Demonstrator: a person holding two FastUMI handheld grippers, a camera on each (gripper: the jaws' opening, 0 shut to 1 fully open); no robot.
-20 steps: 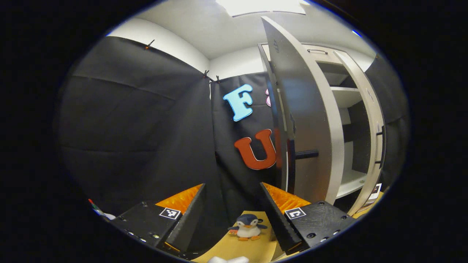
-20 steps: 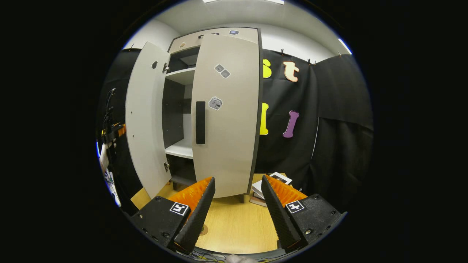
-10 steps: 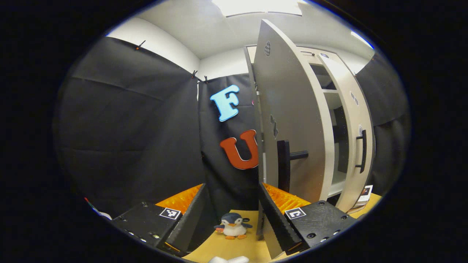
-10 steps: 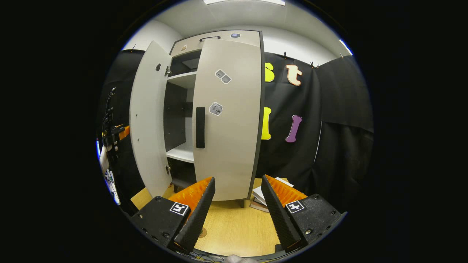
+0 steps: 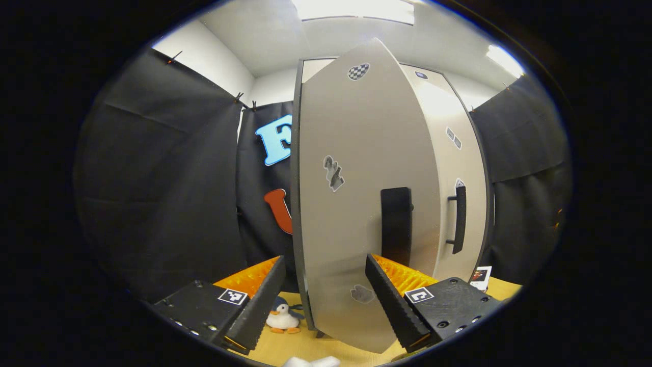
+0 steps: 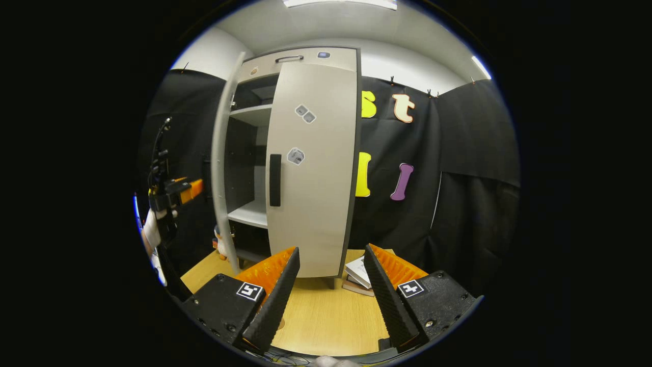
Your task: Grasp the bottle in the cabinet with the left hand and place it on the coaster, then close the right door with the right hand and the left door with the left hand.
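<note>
The tall pale cabinet (image 6: 300, 57) stands at the back of the wooden table (image 6: 326, 316). Its right door (image 6: 310, 168) lies flat against the front, black handle (image 6: 275, 179) on its left edge. The left door (image 6: 220, 168) stands partly open and edge-on, with bare shelves (image 6: 249, 214) behind it. In the left gripper view that left door (image 5: 356, 204) faces me close up, its black handle (image 5: 396, 224) just above my right finger. My left gripper (image 5: 326, 306) is open, the door's lower part between its fingers. Farther off, the left gripper (image 6: 175, 191) sits beside the door. My right gripper (image 6: 331, 300) is open above the table.
A small penguin toy (image 5: 282, 318) stands on the table by the cabinet's left foot. A stack of books (image 6: 359, 275) lies at the cabinet's right foot. Black cloth walls close in on both sides. A hand (image 6: 153, 229) holds the left gripper.
The left door has swung from wide open to partly open, and the left gripper has turned with it to face the door. The right gripper has barely moved.
</note>
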